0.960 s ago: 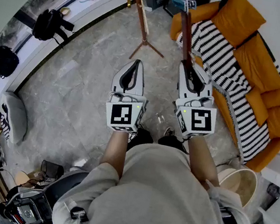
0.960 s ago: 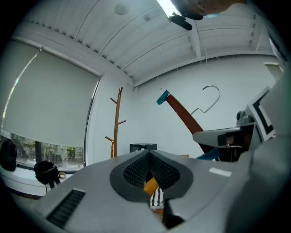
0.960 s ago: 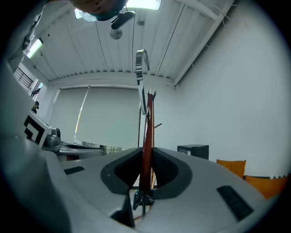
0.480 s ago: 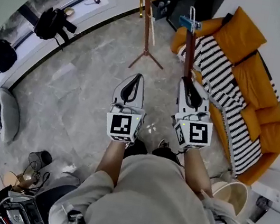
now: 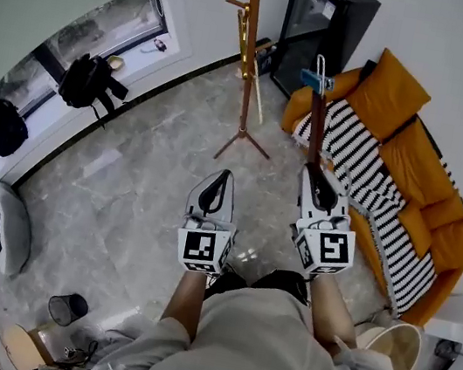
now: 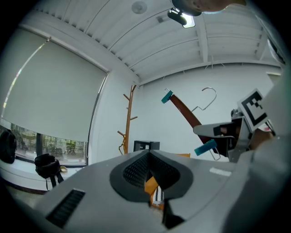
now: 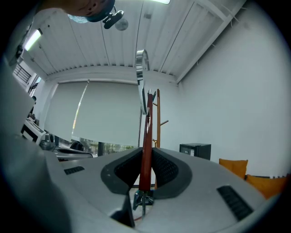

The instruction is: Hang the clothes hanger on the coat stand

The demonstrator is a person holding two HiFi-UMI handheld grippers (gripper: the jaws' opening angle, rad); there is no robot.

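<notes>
"Both grippers sit lower in the head view than a second ago, and far more of the coat stand (image 5: 249, 59) shows. Neither grip has changed."

"What's nearest?"

"Out in front of the person, the left gripper (image 5: 223, 178) is held level over the grey marble floor (image 5: 143, 182), its jaws pressed together on nothing. Just to its right, the right gripper (image 5: 316, 172) is clamped on the lower end of the clothes hanger (image 5: 316, 128)."

"Which way does that point?"

"Away from the person. Its brown wooden arm rises out of the jaws, with a teal clip (image 5: 314, 81) and the metal hook (image 7: 141, 68) at the far end. It isn't hung on anything."

"And the stand?"

"It's farther off and to the left, apart from the hanger, with its splayed feet on the floor. Seen along the right gripper, the hanger lines up with the wooden pole behind it."

"What's beyond that?"

"An orange sofa (image 5: 415, 150) with a striped throw (image 5: 361, 180) runs along the right. A black cabinet (image 5: 317, 26) stands against the far wall just right of the stand. Two black bags (image 5: 90, 82) sit by the window (image 5: 73, 28) on the far left."
</notes>
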